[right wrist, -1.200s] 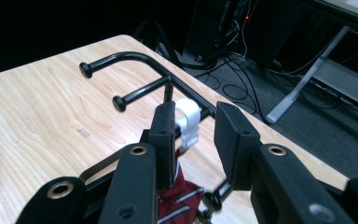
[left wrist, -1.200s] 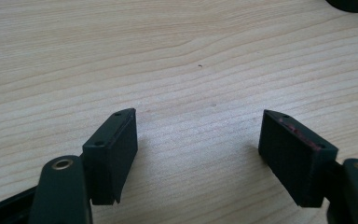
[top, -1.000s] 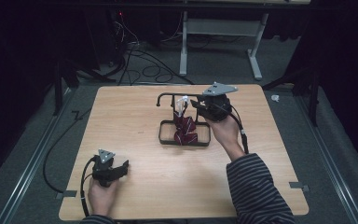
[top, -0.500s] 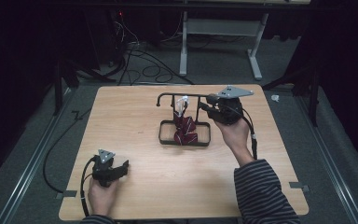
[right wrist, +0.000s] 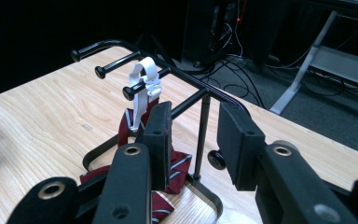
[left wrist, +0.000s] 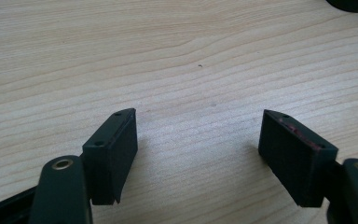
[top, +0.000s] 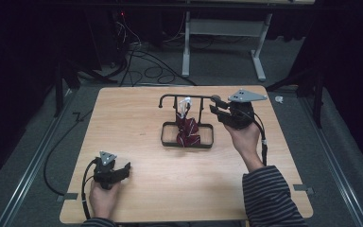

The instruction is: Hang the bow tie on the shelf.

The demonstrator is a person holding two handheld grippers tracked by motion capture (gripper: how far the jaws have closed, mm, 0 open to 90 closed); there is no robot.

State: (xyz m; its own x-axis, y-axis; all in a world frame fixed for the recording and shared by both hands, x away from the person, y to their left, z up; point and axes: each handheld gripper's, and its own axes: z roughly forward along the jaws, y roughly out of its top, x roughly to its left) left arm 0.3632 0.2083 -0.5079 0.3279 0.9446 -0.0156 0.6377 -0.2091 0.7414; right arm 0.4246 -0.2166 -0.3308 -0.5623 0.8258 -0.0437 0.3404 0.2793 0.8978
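Observation:
A black wire rack [top: 187, 97] with pegs stands at the middle of the wooden table [top: 123, 118]. A dark red striped tie [top: 187, 132] hangs from one peg by a white clip [top: 185, 105] and piles up in the rack's base. My right gripper [top: 214, 104] hovers at the rack's right end, open, with nothing between its pads. In the right gripper view the rack [right wrist: 200, 88], the clip [right wrist: 142, 88] and the tie [right wrist: 177, 163] lie just beyond my right gripper [right wrist: 193, 116]. My left gripper [top: 126, 169] rests open on the table at the front left, over bare wood [left wrist: 198, 140].
The table's far edge runs close behind the rack. Beyond it, cables [top: 142, 56] lie on the dark floor and a grey desk frame [top: 260, 56] stands. Bare wood stretches between the left gripper and the rack.
The right hand and its gripper have drifted to the right, away from the hanging tie toward the rack's right end. The left gripper has stayed put.

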